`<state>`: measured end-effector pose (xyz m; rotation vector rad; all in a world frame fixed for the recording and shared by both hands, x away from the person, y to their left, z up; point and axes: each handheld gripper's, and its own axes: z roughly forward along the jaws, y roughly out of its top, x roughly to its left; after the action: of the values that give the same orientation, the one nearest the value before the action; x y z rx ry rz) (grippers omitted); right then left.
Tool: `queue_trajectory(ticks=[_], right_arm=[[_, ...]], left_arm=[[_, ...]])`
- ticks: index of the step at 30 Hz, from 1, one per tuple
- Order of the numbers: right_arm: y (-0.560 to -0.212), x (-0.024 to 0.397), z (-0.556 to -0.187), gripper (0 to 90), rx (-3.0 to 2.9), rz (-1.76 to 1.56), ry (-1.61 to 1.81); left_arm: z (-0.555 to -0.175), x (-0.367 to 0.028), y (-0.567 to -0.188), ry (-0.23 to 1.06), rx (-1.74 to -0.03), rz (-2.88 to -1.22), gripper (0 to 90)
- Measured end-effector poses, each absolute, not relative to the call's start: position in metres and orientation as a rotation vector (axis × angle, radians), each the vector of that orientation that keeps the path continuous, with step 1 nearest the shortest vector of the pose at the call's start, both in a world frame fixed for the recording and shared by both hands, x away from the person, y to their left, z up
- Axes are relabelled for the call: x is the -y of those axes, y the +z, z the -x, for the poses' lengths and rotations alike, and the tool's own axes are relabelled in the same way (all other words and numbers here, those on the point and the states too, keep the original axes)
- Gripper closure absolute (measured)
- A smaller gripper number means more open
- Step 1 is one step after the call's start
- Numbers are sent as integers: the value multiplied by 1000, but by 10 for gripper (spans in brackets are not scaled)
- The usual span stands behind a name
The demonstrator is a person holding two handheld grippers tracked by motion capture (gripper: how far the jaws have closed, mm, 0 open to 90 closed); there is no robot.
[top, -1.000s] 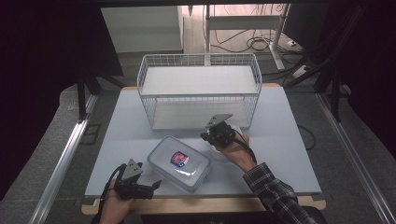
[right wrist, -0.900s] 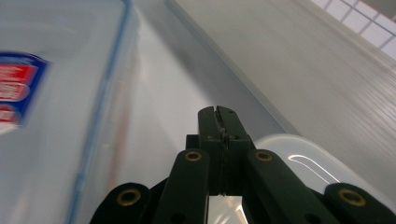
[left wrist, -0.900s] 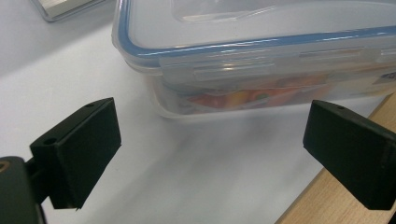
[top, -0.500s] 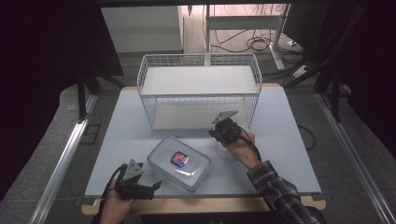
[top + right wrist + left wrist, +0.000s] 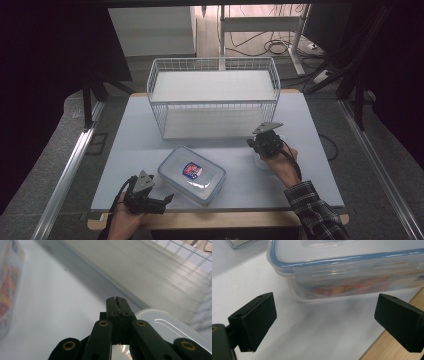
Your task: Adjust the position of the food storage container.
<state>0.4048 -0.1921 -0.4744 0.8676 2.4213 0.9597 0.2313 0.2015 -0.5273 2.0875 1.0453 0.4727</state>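
the right gripper (image 5: 117, 300), its two black jaws pressed together with nothing visible between the tips, points across the pale table (image 5: 62, 297). a clear lid (image 5: 162, 325) lies under and right of the jaws. a blurred lidded container (image 5: 8, 282) sits at the left edge; the white wire basket (image 5: 180, 272) stands beyond, at upper right.

Container (image 5: 352, 272) cut off by frame

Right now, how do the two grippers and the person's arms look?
Both grippers are black, each with a grey three-cornered plate on top and a black cable. The left gripper has blocky black pads. The right gripper has brass-coloured rivets. The right forearm wears a dark plaid sleeve.
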Motion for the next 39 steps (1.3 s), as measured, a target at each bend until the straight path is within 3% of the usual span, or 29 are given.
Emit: queue_trajectory(ticks=[16,22,25,29,30,31,34,36,39], right_arm=[[-472,263,-397,893,-2305,-1064,969],[-469,264,-387,867,-2298,-1039,977],[-464,262,-379,852,-2293,-1021,1030],[-461,260,-368,844,-2307,-1005,1079],[-461,260,-368,844,-2307,-1005,1079],[-460,258,-362,842,-2322,-999,1104],[-461,255,-356,843,-2348,-991,1127],[-460,248,-344,843,-2386,-946,1166],[-459,244,-338,843,-2410,-916,1176]], left_arm=[[-232,-201,-528,423,-1057,-2064,38],[-233,-202,-527,392,-1079,-2048,48],[-232,-205,-524,400,-1085,-2050,122],[-234,-215,-522,387,-1103,-2035,378],[-235,-218,-522,378,-1112,-2021,378],[-238,-222,-521,394,-1117,-2007,486],[-243,-225,-521,412,-1122,-2005,575],[-251,-225,-522,423,-1134,-2023,719],[-261,-223,-526,436,-1159,-2052,768]])
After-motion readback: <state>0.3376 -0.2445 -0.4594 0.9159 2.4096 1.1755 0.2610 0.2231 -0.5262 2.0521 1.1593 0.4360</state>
